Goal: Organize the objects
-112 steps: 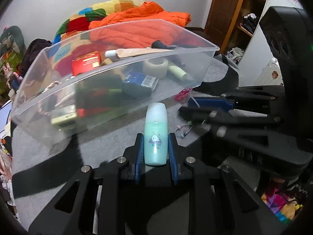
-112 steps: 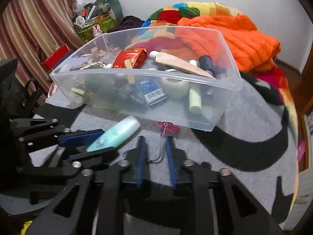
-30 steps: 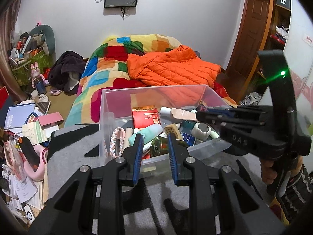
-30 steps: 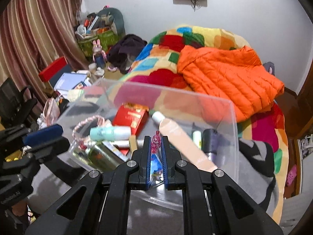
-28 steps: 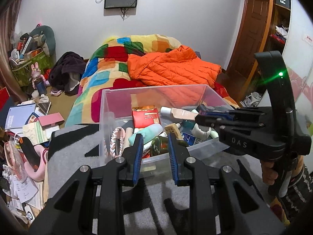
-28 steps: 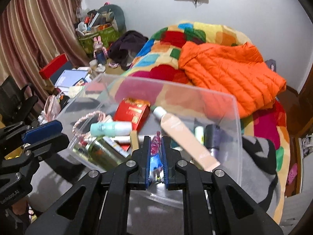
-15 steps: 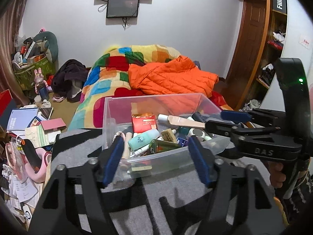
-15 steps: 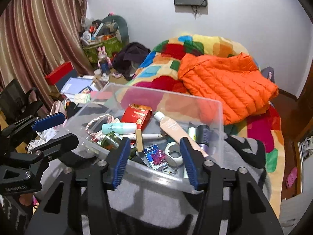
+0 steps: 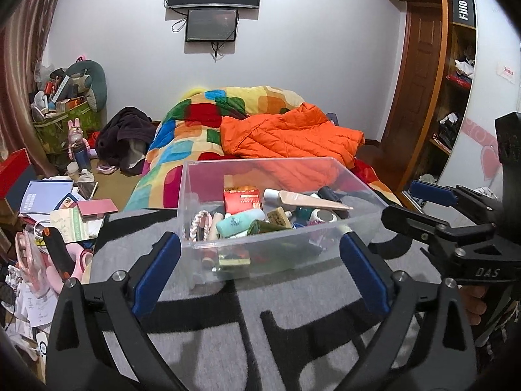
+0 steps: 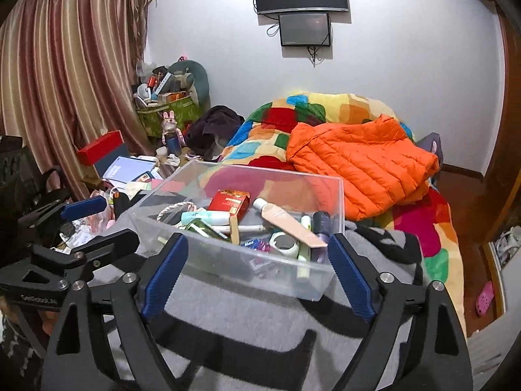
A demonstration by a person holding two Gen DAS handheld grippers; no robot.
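A clear plastic bin (image 9: 355,234) stands on a grey and black blanket (image 9: 293,342). It holds several small items: a mint bottle (image 9: 239,223), a red box (image 9: 242,198), a beige tube (image 9: 306,199), a tape roll (image 10: 285,243) and a pink charm (image 10: 260,246). My left gripper (image 9: 259,270) is wide open and empty, held back in front of the bin. My right gripper (image 10: 257,272) is wide open and empty too, also in front of the bin (image 10: 306,280). Each gripper shows at the side of the other's view.
A bed with a patchwork quilt (image 9: 202,130) and an orange jacket (image 9: 289,137) lies behind the bin. Papers, boxes and bags clutter the floor at the left (image 9: 58,202). A wooden wardrobe (image 9: 456,97) stands at the right.
The mint bottle and the pink charm now lie in the bin. Both grippers have opened wide and pulled back and up from it.
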